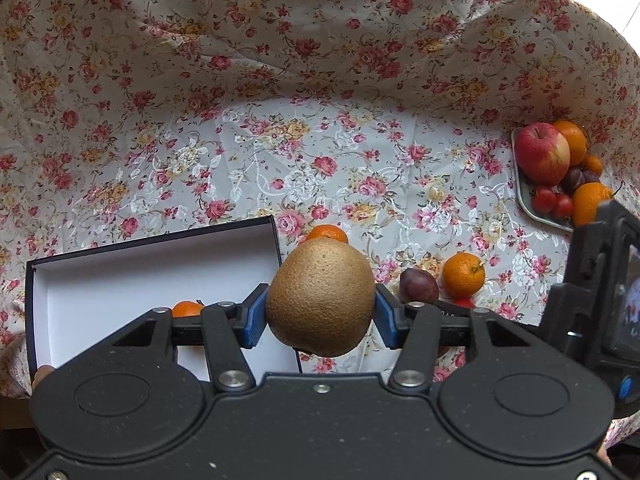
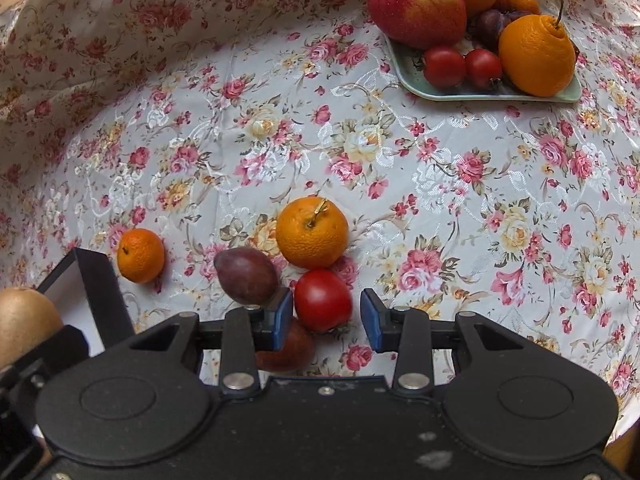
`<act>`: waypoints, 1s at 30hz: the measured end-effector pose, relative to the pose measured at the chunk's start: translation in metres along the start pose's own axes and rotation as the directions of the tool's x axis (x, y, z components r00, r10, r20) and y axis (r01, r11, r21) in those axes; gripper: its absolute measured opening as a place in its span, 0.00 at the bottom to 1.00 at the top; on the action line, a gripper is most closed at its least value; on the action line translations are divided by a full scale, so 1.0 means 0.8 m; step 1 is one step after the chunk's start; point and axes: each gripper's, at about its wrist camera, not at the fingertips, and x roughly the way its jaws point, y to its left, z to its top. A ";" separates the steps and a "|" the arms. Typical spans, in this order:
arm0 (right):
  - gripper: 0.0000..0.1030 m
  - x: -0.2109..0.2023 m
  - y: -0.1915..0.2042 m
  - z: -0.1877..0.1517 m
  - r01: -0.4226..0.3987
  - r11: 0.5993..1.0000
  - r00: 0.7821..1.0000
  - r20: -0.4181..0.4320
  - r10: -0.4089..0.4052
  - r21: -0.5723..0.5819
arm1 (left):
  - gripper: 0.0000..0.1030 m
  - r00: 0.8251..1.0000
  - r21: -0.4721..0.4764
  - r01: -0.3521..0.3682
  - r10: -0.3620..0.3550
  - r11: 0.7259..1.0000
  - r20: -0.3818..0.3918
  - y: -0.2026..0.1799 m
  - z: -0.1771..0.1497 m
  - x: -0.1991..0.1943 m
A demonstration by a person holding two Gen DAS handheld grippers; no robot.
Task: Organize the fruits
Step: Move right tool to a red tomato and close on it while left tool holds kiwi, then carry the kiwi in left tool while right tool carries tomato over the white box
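In the left wrist view, my left gripper [image 1: 320,314] clasps a brown kiwi [image 1: 320,298], its blue pads [image 1: 256,316] pressed against both sides of the fruit. Behind my left finger lies an open dark box [image 1: 152,272] with a white inside, and a small orange [image 1: 187,309] sits in it just past that finger. Straight ahead of the kiwi, another small mandarin [image 1: 327,233] peeks over its top on the floral tablecloth [image 1: 320,140]. Beyond my right finger rest a dark plum [image 1: 418,286] and an orange with a stem [image 1: 463,275], close together. Far off to the right, a pale tray [image 1: 526,196] carries an apple [image 1: 542,154], oranges, plums and cherry tomatoes. In the right wrist view, my right gripper [image 2: 326,320] stands unclenched with nothing gripped: a red tomato [image 2: 322,300] sits in the gap, close against my left pad [image 2: 282,318] and apart from the right one. The plum [image 2: 246,276] lies just outside my left finger, the stemmed orange [image 2: 312,232] straight ahead of the tomato and touching it, and the mandarin [image 2: 141,255] further left beside the box corner [image 2: 100,292]. A reddish fruit [image 2: 286,350] shows partly under my left finger. The tray [image 2: 412,68] lies far ahead to the right.
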 end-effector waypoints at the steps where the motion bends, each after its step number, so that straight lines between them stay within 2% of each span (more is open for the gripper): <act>1: 0.38 0.004 0.001 -0.001 0.011 1.000 1.000 0.006 -0.011 -0.003 | 0.57 1.000 -0.004 -0.001 0.001 1.000 -0.001 0.002 0.001 0.000; 4: 0.39 0.020 0.003 -0.006 0.051 0.999 0.999 -0.008 -0.051 0.002 | 0.57 1.000 -0.016 0.008 -0.008 1.000 0.005 0.010 0.003 -0.003; 8: 0.41 0.021 0.012 -0.014 0.095 0.995 0.995 0.026 -0.095 -0.035 | 0.57 1.000 -0.028 0.005 -0.005 1.000 0.013 0.022 0.003 -0.007; 13: 0.44 0.023 0.017 -0.018 0.116 0.992 0.993 0.038 -0.114 -0.052 | 0.57 1.000 -0.058 0.002 -0.001 0.998 0.021 0.041 0.000 -0.010; 16: 0.33 0.020 0.016 -0.014 0.115 0.992 0.993 0.036 -0.113 -0.043 | 0.57 1.000 -0.087 -0.008 0.010 0.996 0.026 0.057 -0.005 -0.011; 17: 0.33 0.019 0.016 -0.011 0.115 0.993 0.993 0.032 -0.113 -0.040 | 0.57 1.000 -0.103 -0.005 0.008 0.995 0.030 0.065 -0.007 -0.012; 21: 0.33 0.011 0.010 -0.006 0.088 0.996 0.996 0.015 -0.088 0.000 | 0.57 0.999 -0.156 -0.001 0.007 0.988 0.043 0.090 -0.021 -0.016; 25: 0.33 -0.019 0.014 -0.007 0.054 0.999 0.997 0.060 -0.054 0.003 | 0.57 0.997 -0.202 -0.054 0.064 0.978 0.044 0.113 -0.037 -0.021; 30: 0.33 -0.066 0.033 -0.016 -0.057 0.998 0.992 0.115 0.060 -0.032 | 0.57 0.995 -0.269 -0.075 0.089 0.960 0.041 0.150 -0.070 -0.045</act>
